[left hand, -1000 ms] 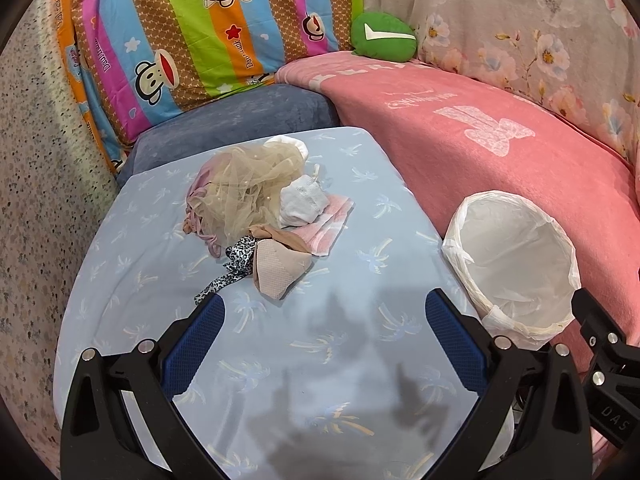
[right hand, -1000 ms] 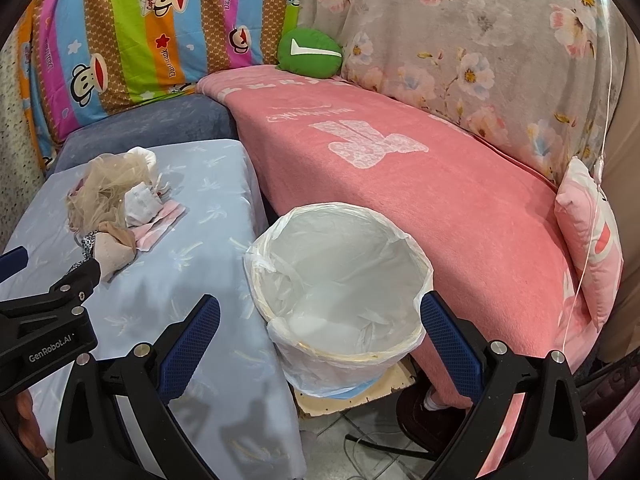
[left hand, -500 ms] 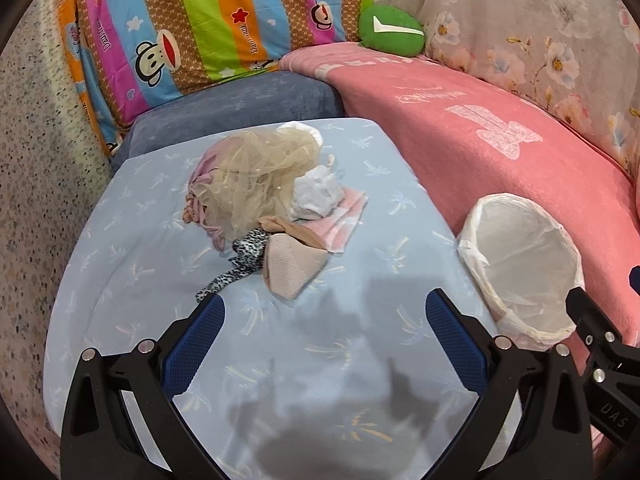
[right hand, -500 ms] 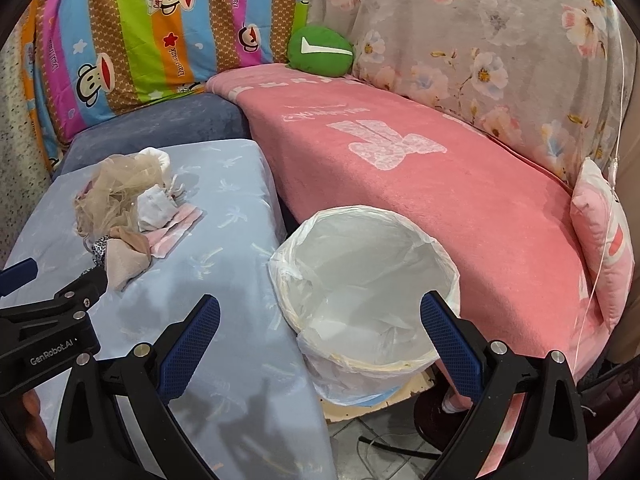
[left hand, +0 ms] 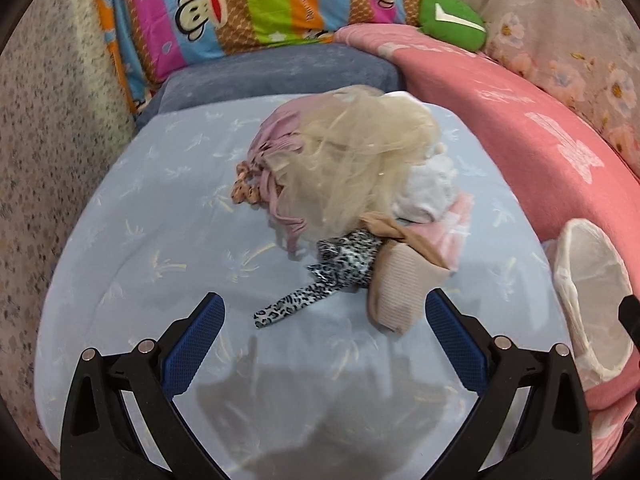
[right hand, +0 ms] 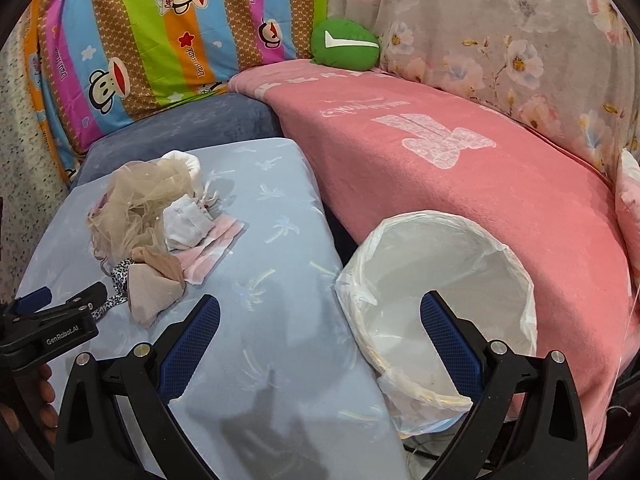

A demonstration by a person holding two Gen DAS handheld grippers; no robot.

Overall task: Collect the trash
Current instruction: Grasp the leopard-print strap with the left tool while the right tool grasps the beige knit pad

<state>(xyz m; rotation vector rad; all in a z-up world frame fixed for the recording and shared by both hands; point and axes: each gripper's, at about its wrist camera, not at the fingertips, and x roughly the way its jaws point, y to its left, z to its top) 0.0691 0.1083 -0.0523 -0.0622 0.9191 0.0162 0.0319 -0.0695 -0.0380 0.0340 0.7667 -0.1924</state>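
A heap of cloth scraps (left hand: 352, 184) lies on the light blue table (left hand: 152, 248): cream netting, a pink piece, a white wad, a leopard-print strip (left hand: 316, 296) and a beige knit piece (left hand: 400, 292). My left gripper (left hand: 324, 328) is open just short of the leopard strip, nothing between its fingers. A bin lined with a white bag (right hand: 436, 304) stands right of the table. My right gripper (right hand: 320, 332) is open, hovering over the table edge and the bin's rim. The heap (right hand: 160, 224) sits to its left, and the left gripper (right hand: 56, 320) shows there too.
A pink blanket (right hand: 460, 168) covers the sofa behind the bin. A striped monkey-print pillow (right hand: 160, 40), a green cushion (right hand: 344, 44) and a floral cover (right hand: 520, 40) line the back. A grey-blue cushion (left hand: 280, 76) lies behind the table. A speckled wall (left hand: 48, 140) is at left.
My left gripper has moved forward and leftward toward the heap, which now looms larger; the bin slid to that view's right edge. The right gripper shifted slightly left. Both stayed open.
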